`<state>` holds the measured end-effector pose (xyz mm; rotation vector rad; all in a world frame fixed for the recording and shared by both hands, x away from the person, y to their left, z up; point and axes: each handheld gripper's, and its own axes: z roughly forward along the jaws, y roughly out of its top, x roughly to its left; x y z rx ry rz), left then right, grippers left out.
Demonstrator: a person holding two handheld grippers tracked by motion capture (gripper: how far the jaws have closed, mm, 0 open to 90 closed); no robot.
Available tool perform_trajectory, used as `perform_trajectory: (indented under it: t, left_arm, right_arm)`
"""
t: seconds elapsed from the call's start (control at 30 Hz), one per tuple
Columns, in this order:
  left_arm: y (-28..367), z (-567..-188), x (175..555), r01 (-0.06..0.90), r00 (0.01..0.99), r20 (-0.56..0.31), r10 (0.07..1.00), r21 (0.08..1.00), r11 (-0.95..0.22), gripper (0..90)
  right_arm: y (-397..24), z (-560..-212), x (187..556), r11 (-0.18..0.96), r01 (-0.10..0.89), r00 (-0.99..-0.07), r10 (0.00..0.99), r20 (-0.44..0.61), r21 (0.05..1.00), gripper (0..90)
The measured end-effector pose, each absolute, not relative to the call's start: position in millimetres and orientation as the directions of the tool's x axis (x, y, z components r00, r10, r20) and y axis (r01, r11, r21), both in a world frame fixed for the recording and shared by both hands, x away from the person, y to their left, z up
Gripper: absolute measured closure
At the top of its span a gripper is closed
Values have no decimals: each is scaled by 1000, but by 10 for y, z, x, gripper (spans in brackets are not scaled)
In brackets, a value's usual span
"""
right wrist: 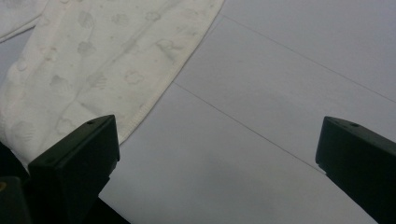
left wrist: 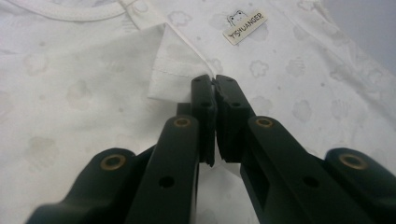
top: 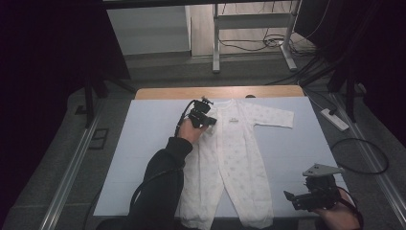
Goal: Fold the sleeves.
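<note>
Left claw (top: 207, 116) pinched on the folded-in sleeve (left wrist: 173, 70) of the romper (top: 230, 158), long axis running far edge to near edge; right claw (top: 299, 199) wide, idle at near-right corner.

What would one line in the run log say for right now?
left gripper: shut on folded sleeve cuff of white patterned baby romper | right gripper: open, over pale blue table cover, beside romper leg
</note>
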<state>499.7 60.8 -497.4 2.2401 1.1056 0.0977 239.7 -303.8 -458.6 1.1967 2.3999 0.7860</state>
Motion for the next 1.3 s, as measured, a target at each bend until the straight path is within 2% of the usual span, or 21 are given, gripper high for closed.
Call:
perform_trajectory:
  t: [0.2, 0.53, 0.97, 1.3]
  left_arm:
    - [543, -5003, 4994, 685, 650, -210, 730, 577, -445, 837]
    - [458, -4963, 4969, 666, 670, -221, 708, 600, -443, 722]
    - [591, -4940, 4920, 648, 668, -204, 716, 631, -426, 450]
    - [729, -4933, 4864, 643, 663, -192, 723, 641, -420, 326]
  right_arm:
    - [-3037, -4586, 2396, 492, 618, -585, 809, -59, 614, 0]
    - [-3035, -4587, 2395, 494, 616, -587, 807, -61, 614, 0]
    - [-3037, -4584, 2393, 492, 615, -586, 808, -61, 616, 0]
    - [-3035, -4584, 2394, 491, 617, -585, 809, -60, 615, 0]
